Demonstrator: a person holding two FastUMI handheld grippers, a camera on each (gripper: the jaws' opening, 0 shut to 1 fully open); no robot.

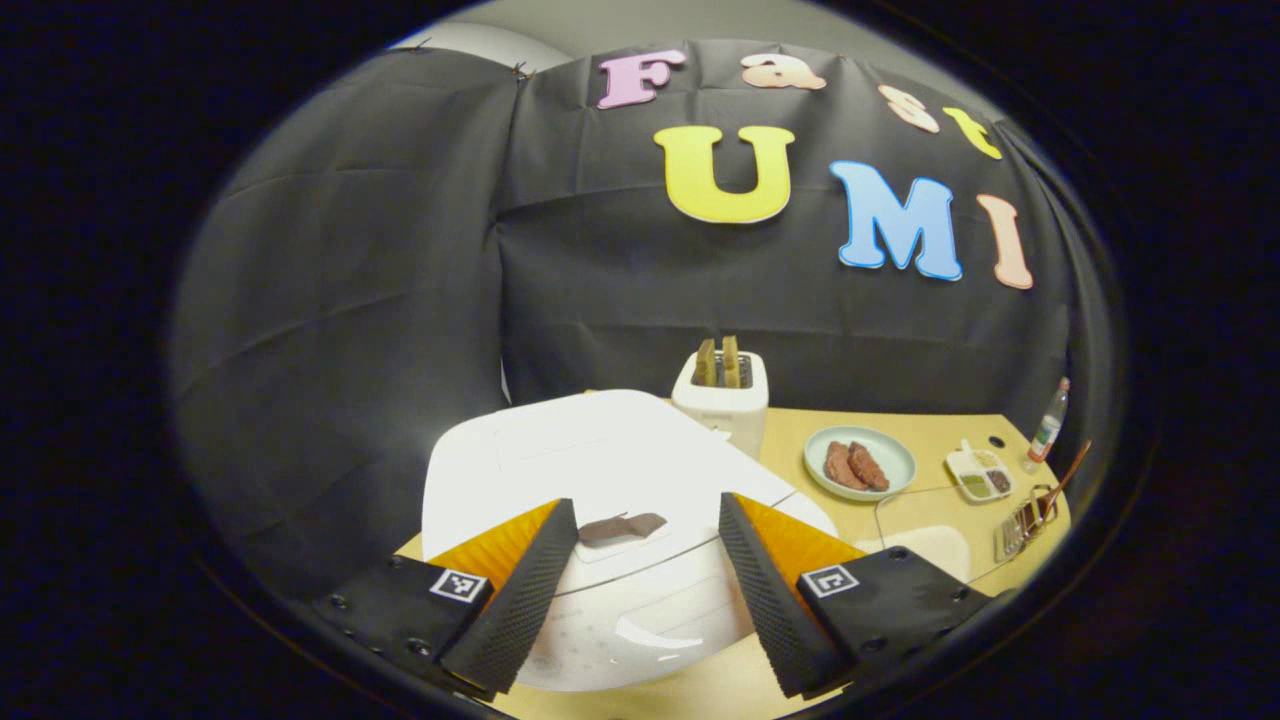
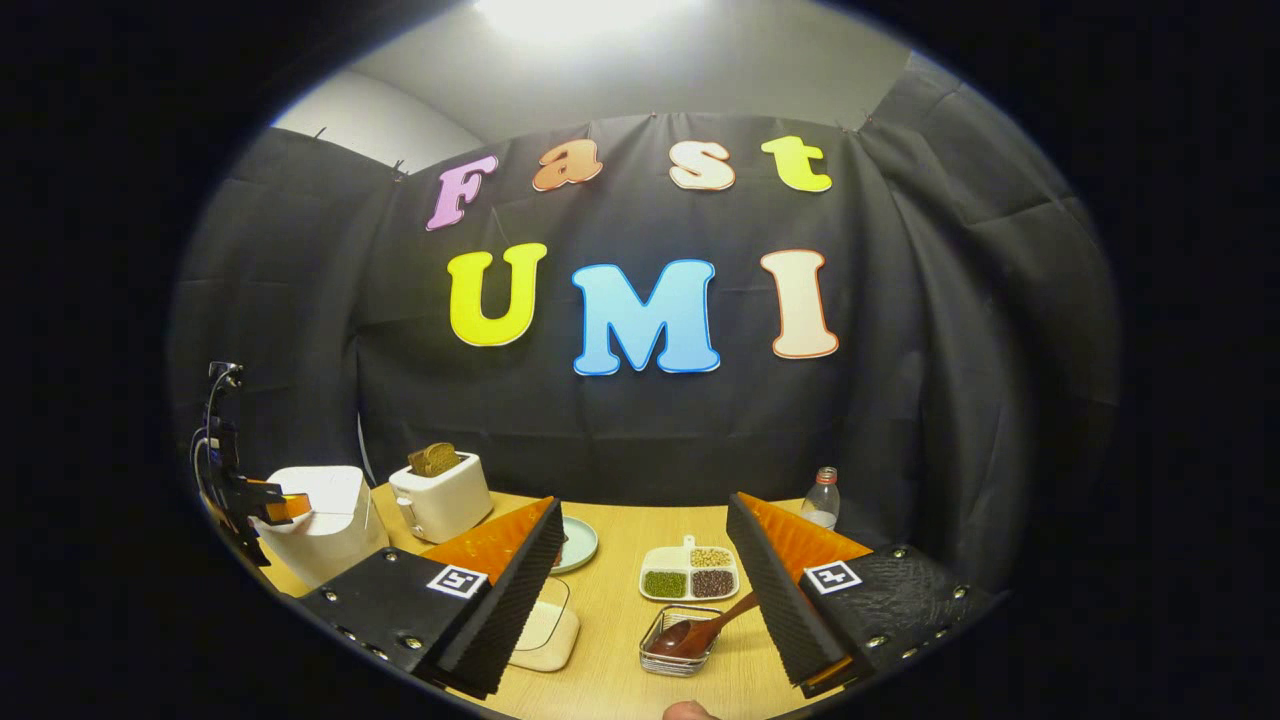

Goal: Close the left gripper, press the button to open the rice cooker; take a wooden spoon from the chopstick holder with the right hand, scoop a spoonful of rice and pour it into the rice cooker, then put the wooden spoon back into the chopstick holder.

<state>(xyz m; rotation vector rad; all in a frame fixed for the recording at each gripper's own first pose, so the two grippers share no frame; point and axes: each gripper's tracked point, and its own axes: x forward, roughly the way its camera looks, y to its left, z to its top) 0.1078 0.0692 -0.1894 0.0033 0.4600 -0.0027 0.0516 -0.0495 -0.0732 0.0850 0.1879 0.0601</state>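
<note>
Staged booth, not a real kitchen: black cloth wall [image 2: 900,400] pinned up behind a light wooden table [image 2: 620,610], plain pale room wall [image 2: 640,70] above the cloth. Kitchen props on the table: white rice cooker [image 1: 600,470] at the left edge, white toaster [image 2: 440,495] with bread in the slots toward the back, plate of meat [image 1: 860,462], divided dish of beans and grains [image 2: 690,572], small bottle [image 2: 822,498] toward the back right, wire holder [image 2: 682,640] with a wooden spoon [image 2: 705,628].
</note>
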